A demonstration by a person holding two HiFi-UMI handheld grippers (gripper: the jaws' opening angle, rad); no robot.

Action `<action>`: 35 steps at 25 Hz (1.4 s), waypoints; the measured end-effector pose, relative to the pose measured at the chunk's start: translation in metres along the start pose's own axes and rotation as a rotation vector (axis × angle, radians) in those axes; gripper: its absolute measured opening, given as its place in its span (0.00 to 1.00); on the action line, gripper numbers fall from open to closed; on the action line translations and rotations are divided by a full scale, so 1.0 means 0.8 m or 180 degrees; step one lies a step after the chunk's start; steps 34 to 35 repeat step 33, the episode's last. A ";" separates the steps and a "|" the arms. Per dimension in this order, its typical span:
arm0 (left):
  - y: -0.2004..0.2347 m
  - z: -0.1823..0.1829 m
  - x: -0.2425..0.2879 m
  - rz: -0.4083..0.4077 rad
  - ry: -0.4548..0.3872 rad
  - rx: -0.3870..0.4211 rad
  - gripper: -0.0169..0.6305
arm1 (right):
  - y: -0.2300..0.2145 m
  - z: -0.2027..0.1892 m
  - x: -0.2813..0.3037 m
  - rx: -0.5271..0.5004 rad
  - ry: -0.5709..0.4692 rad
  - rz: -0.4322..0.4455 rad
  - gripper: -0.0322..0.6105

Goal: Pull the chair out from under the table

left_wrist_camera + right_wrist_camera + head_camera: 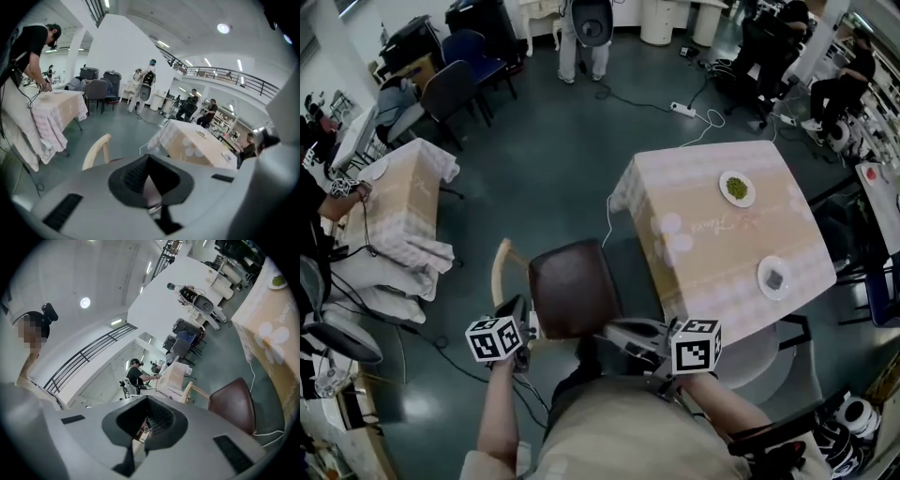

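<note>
Just off the near-left corner of the table (712,272), the chair (572,298) stands wholly out on the open floor. Its brown seat is clear of the tablecloth's hanging edge, and its pale wooden back (500,272) is on the side away from the table. Judged from that, the pull looks done or very nearly so, since no part of the seat is tucked under the tabletop. The left gripper (530,323) sits just beside the seat's near-left edge with its jaws pressed together on nothing; its own view shows only the chair back (96,151) rising beyond the closed tips. The right gripper (607,335) lies by the seat's near-right corner, pointing across toward it. Its jaws also look closed and empty, and the seat (232,404) lies off to the side of them rather than between them. Whether either tip touches the seat cannot be told from above. Both tools sit close in front of the person's body, which fits hands that have let go, not hands braced for another tug. On the table, a plate of green food (737,187) and a second plate (773,277) sit well in from the chair's side. A second clothed table (403,202) stands well apart at the left.
</note>
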State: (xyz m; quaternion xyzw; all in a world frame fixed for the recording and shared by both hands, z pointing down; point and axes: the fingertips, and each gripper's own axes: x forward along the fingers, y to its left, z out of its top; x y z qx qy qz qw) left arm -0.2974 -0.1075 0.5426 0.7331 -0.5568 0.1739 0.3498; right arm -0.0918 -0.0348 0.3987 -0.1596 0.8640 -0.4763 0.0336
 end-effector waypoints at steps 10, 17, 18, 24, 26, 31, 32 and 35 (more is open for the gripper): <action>-0.112 0.010 -0.057 -0.0131 -0.0520 0.0089 0.04 | 0.011 -0.022 -0.072 -0.0085 0.0024 0.0168 0.06; -0.177 -0.006 -0.113 -0.0244 -0.0756 0.0070 0.04 | 0.025 -0.055 -0.084 -0.0234 0.0274 0.0384 0.06; -0.188 -0.006 -0.124 -0.0292 -0.0803 0.0090 0.04 | 0.026 -0.060 -0.084 -0.0250 0.0329 0.0437 0.06; -0.220 -0.012 -0.173 -0.0241 -0.0889 0.0290 0.04 | 0.049 -0.071 -0.080 -0.0291 0.0481 0.0653 0.06; -0.216 -0.009 -0.180 -0.0194 -0.0932 0.0279 0.04 | 0.056 -0.073 -0.076 -0.0312 0.0512 0.0696 0.06; -0.210 -0.017 -0.192 -0.0223 -0.0975 0.0124 0.04 | 0.073 -0.095 -0.060 -0.0290 0.0596 0.0692 0.06; -0.210 -0.022 -0.195 -0.0230 -0.0952 0.0119 0.04 | 0.077 -0.101 -0.056 -0.0285 0.0612 0.0684 0.06; -0.209 -0.029 -0.198 -0.0237 -0.0928 0.0115 0.04 | 0.081 -0.108 -0.052 -0.0281 0.0630 0.0676 0.06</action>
